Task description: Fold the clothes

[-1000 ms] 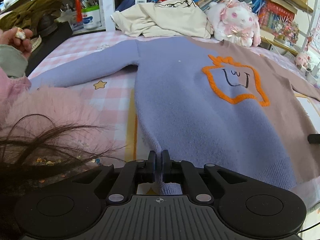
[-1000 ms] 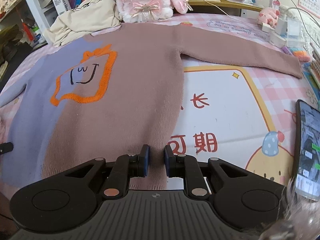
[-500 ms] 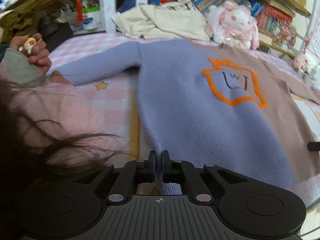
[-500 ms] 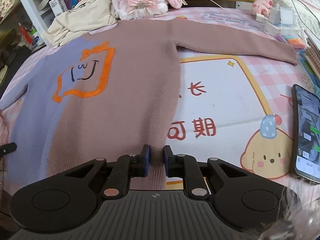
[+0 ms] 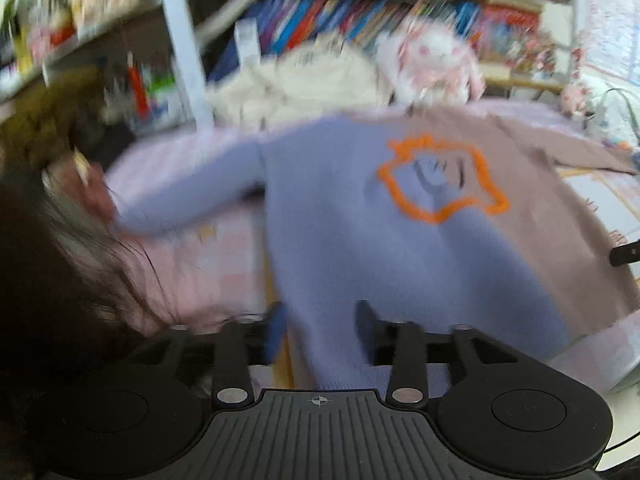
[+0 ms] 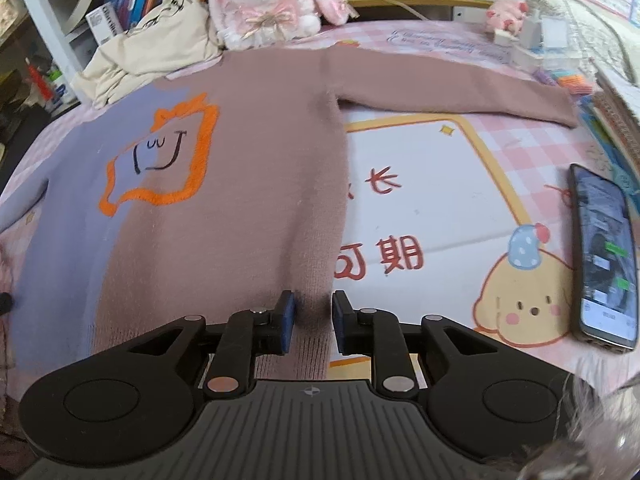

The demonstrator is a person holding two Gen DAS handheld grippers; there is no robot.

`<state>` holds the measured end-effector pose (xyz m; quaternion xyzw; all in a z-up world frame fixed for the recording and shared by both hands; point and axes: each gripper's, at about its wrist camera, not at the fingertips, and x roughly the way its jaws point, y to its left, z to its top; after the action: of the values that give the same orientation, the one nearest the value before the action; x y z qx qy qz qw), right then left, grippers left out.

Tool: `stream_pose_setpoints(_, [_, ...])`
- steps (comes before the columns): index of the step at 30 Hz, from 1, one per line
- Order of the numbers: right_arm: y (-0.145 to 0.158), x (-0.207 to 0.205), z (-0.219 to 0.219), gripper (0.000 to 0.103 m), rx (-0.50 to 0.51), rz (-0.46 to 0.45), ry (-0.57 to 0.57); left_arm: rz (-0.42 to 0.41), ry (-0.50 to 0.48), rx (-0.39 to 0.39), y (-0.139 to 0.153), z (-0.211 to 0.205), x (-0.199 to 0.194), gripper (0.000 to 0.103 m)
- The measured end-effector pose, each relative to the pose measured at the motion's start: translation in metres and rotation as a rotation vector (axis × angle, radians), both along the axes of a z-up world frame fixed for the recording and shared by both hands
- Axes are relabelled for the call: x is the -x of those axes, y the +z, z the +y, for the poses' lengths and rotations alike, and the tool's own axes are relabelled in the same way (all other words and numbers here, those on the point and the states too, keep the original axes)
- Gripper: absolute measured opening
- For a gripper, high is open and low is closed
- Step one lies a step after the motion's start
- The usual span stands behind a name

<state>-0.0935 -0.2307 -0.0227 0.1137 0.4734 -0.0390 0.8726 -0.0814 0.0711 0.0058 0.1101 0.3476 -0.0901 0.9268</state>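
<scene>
A knitted sweater (image 6: 240,184), purple on its left half and brown on its right, lies spread flat with both sleeves out. An orange-outlined face patch (image 6: 160,164) is on its chest. In the blurred left wrist view the left gripper (image 5: 320,320) hovers over the purple hem (image 5: 360,344). Its jaws are opening and stand wide apart, and the cloth lies loose between them. The right gripper (image 6: 313,316) is at the brown hem (image 6: 308,344). Its jaws are opening too, with a dark fold of cloth in the gap and the pads off it.
A phone (image 6: 604,256) lies at the right on the pink cartoon mat (image 6: 432,200). A plush rabbit (image 6: 264,0), a cream garment (image 6: 152,48) and bookshelves line the back. Stationery sits at the far right. A person's dark hair (image 5: 60,280) fills the left.
The left jaws have gone from shut on the purple hem to wide apart, and that hand has lifted, blurring its view. The right jaws have widened a little off the brown hem.
</scene>
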Motion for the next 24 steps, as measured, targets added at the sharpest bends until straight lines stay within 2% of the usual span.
stream_pose_setpoints(2, [0.007,0.005,0.001,0.042,-0.001,-0.022,-0.031,-0.054,-0.039,-0.005,0.008,-0.005,0.007,0.067])
stream_pose_setpoints(4, [0.014,0.01,0.003,0.051,-0.003,-0.042,-0.067,-0.066,-0.088,-0.011,0.009,-0.013,0.008,0.071])
stream_pose_setpoints(6, [0.019,0.016,0.005,0.066,-0.007,-0.064,-0.108,-0.047,-0.135,-0.033,0.005,-0.024,0.005,0.072])
stream_pose_setpoints(7, [0.021,0.019,0.006,0.069,-0.007,-0.075,-0.126,-0.041,-0.159,-0.043,0.004,-0.028,0.006,0.072])
stream_pose_setpoints(9, [0.024,0.025,0.009,0.08,0.003,-0.093,-0.16,-0.045,-0.209,-0.04,0.003,-0.034,0.009,0.077])
stream_pose_setpoints(11, [0.027,0.031,0.014,0.084,0.041,-0.103,-0.173,-0.057,-0.255,-0.018,0.003,-0.037,0.014,0.089])
stream_pose_setpoints(16, [0.03,0.047,0.021,0.089,0.128,-0.117,-0.166,-0.063,-0.317,0.019,-0.001,-0.047,0.019,0.091])
stream_pose_setpoints(24, [0.029,0.058,0.024,0.09,0.158,-0.119,-0.151,-0.045,-0.348,0.026,-0.007,-0.057,0.02,0.093])
